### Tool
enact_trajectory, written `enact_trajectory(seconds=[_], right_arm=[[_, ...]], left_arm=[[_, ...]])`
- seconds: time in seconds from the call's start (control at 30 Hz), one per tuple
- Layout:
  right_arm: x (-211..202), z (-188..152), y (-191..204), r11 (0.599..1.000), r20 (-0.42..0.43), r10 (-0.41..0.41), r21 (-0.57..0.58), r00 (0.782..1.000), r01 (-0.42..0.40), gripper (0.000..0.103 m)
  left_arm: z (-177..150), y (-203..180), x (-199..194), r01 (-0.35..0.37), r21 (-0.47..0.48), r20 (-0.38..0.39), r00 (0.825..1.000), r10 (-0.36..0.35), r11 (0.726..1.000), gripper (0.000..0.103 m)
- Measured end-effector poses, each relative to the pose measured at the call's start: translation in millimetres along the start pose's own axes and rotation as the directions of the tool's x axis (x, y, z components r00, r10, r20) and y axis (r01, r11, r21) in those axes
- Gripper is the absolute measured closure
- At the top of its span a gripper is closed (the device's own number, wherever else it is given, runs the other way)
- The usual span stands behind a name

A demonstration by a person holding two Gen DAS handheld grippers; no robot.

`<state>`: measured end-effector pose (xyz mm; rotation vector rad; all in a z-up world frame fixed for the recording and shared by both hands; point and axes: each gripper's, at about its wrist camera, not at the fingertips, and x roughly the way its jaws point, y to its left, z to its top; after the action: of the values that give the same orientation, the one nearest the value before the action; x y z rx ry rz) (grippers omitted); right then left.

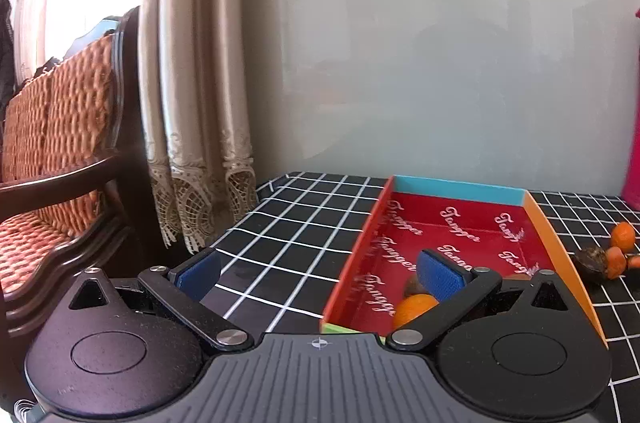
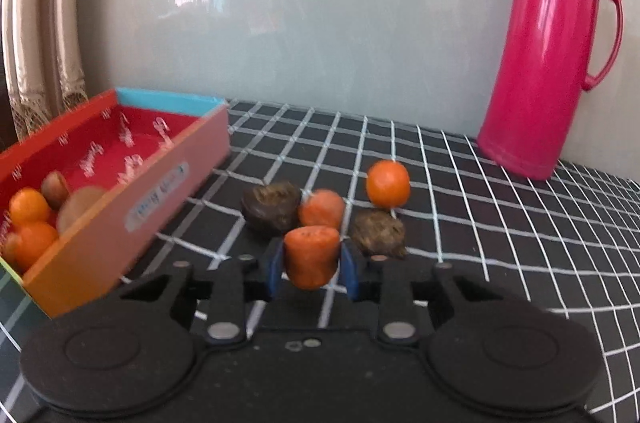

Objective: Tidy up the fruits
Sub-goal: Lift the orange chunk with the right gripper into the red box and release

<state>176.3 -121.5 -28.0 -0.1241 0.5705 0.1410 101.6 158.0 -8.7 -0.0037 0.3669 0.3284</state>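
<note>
we see bare checked tablecloth point(image 2: 460, 207) between the fruit cluster and the pink thermos point(image 2: 548, 47), wide enough to pass. the tray point(image 2: 132, 223) blocks the left with its raised orange wall, and fruit crowds its near corner while its far end lies bare. two dark fruits point(image 2: 272, 207) flank the right gripper point(image 2: 311, 269) closely. left of the tray, open cloth runs to the curtain point(image 1: 200, 103).

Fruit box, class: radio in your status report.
Left tool open, over box. Right tool shut on orange chunk. Four pieces remain on cloth; path clear.
</note>
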Motion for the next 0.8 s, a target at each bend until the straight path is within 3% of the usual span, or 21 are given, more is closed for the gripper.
enact_trajectory(seconds=[0.27,0.6,0.8], right_arm=[[-18.0,16.8,35.3,0.998,0.123,0.053,-0.029,0.991,-0.050,0.075],[-16.9,29.3,83.8,0.990,0.161,0.131,-0.077,0.978,-0.120,0.075],[-6.9,28.4,113.9,0.981,0.139,0.181,-0.097,0.974,-0.169,0.075]], left_arm=[[-2.3,12.1,-0.6,-0.021,-0.004,-0.002,1.000,0.021,1.000,0.000],[-6.4,46.5,-5.6,-0.061,-0.029,-0.009,0.998,0.061,0.998,0.000],[-7.7,58.0,-7.1,-0.067,-0.032,-0.005,0.998,0.067,0.997,0.000]])
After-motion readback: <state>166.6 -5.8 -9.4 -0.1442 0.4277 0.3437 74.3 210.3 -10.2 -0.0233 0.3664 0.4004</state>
